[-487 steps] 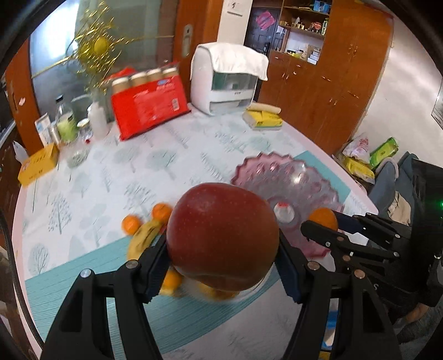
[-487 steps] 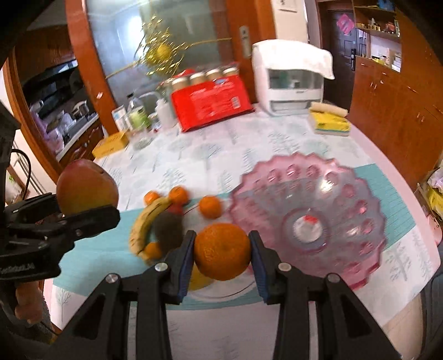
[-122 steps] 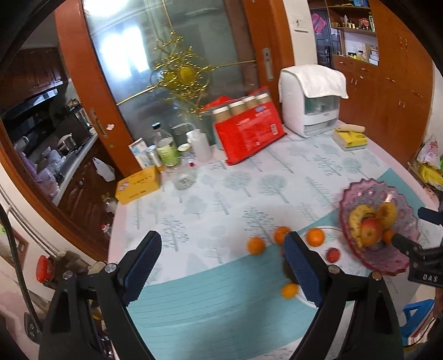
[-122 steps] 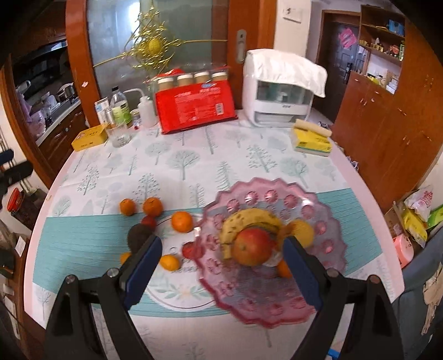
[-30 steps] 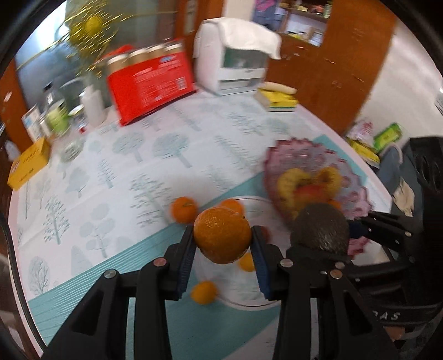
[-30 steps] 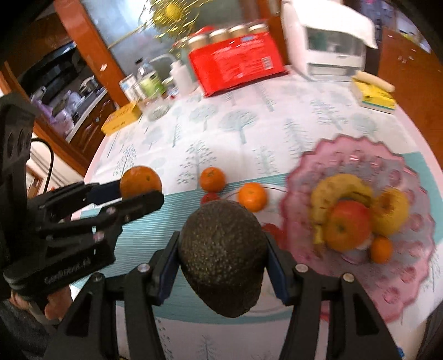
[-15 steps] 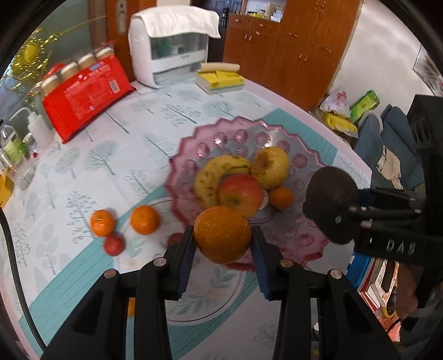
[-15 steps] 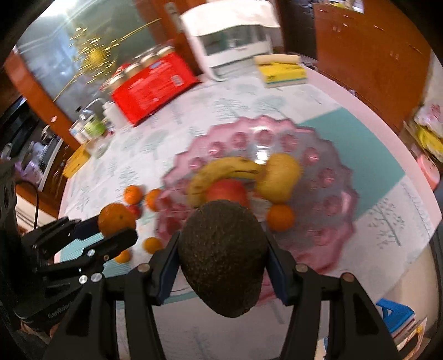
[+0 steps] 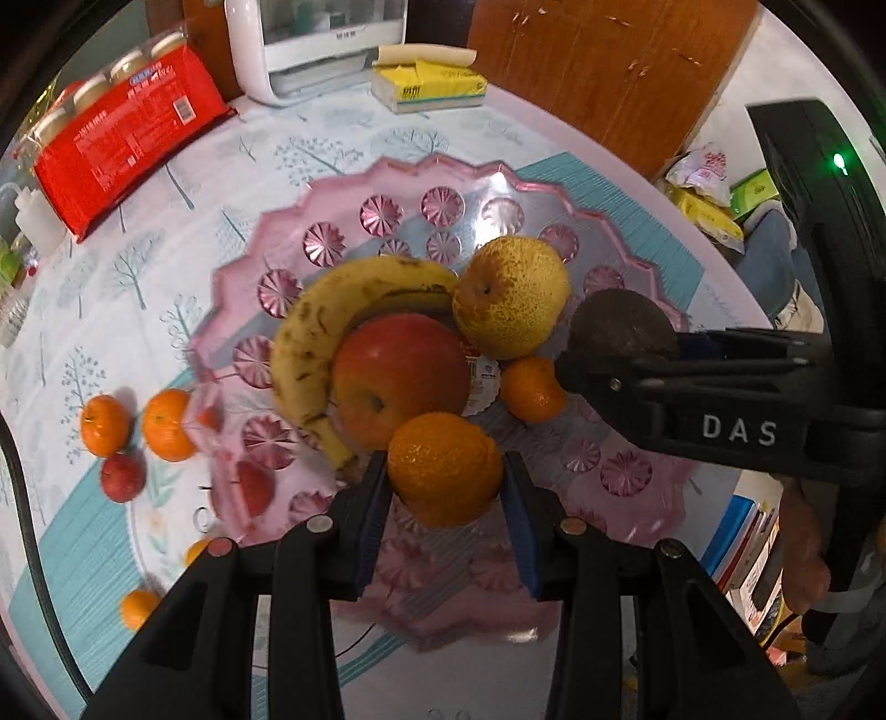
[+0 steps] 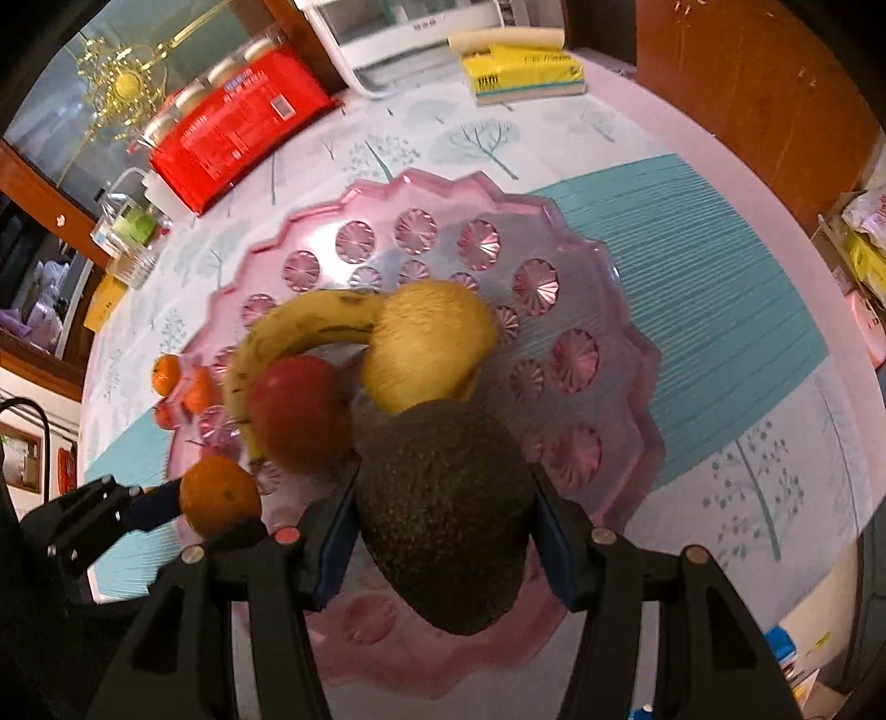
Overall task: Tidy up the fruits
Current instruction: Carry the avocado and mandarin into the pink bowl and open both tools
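A pink glass fruit bowl [image 9: 354, 183] [image 10: 581, 288] holds a banana [image 9: 332, 310], a red apple [image 9: 398, 371], a yellow pear [image 9: 509, 304] and a small tangerine [image 9: 529, 387]. My left gripper [image 9: 446, 479] is shut on an orange [image 9: 443, 471] just above the bowl's near side, close to the apple. My right gripper [image 10: 446, 515] is shut on a dark avocado [image 10: 443, 515] low over the bowl, beside the pear [image 10: 426, 343]; it also shows in the left wrist view [image 9: 623, 332].
Several tangerines [image 9: 166, 410] and a small red fruit [image 9: 122, 476] lie on the table left of the bowl. A red snack pack [image 9: 122, 144], a white appliance [image 9: 315, 50] and a yellow box [image 9: 426, 83] stand at the back. The table edge runs to the right.
Both grippers have moved forward and down over the bowl with their fruit. The orange and the avocado now sit close to the fruit in the bowl.
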Action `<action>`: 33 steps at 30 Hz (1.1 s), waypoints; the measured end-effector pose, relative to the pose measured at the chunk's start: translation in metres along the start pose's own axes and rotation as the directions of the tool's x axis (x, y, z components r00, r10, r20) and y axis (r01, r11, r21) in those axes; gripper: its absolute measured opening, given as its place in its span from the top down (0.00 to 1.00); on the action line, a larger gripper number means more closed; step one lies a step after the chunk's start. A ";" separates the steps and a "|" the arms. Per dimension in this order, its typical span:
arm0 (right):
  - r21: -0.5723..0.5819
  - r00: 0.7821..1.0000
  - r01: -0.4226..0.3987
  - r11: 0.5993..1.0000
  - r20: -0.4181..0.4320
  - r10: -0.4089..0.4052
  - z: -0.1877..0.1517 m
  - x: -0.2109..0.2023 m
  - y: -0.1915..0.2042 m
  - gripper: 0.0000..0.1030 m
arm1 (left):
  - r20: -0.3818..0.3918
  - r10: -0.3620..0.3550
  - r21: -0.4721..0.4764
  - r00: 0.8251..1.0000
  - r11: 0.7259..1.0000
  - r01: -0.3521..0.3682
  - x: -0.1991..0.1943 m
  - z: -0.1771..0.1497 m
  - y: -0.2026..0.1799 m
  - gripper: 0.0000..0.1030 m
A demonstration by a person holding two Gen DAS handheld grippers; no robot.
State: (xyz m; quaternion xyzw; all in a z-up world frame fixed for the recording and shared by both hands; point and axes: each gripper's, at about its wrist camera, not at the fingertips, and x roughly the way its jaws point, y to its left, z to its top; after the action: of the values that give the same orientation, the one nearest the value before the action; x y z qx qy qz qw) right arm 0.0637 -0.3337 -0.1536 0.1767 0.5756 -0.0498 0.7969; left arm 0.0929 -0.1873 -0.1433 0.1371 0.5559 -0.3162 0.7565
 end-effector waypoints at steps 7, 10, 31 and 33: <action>-0.064 1.000 -0.005 0.998 -0.002 0.005 0.017 0.008 -0.006 0.44 | -0.019 -0.001 -0.046 1.000 0.999 0.000 0.019 0.009 -0.008 0.63; -0.071 1.000 -0.012 0.997 -0.010 0.011 0.023 0.010 -0.009 0.44 | -0.015 -0.004 -0.037 1.000 0.999 0.004 0.023 0.012 -0.017 0.63; -0.163 0.999 0.005 0.987 -0.031 -0.010 0.012 0.004 0.010 0.43 | -0.039 0.034 -0.001 0.999 0.999 -0.034 0.029 -0.001 -0.027 0.58; -0.159 1.000 0.007 0.987 -0.028 -0.011 0.011 0.003 0.011 0.43 | -0.024 0.059 -0.003 0.998 0.998 -0.059 0.020 -0.004 -0.019 0.51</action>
State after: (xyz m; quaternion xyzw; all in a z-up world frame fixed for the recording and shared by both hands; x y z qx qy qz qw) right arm 0.0778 -0.3266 -0.1508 0.1105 0.5898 -0.0047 0.7999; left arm 0.0817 -0.2064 -0.1605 0.1560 0.5610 -0.2910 0.7591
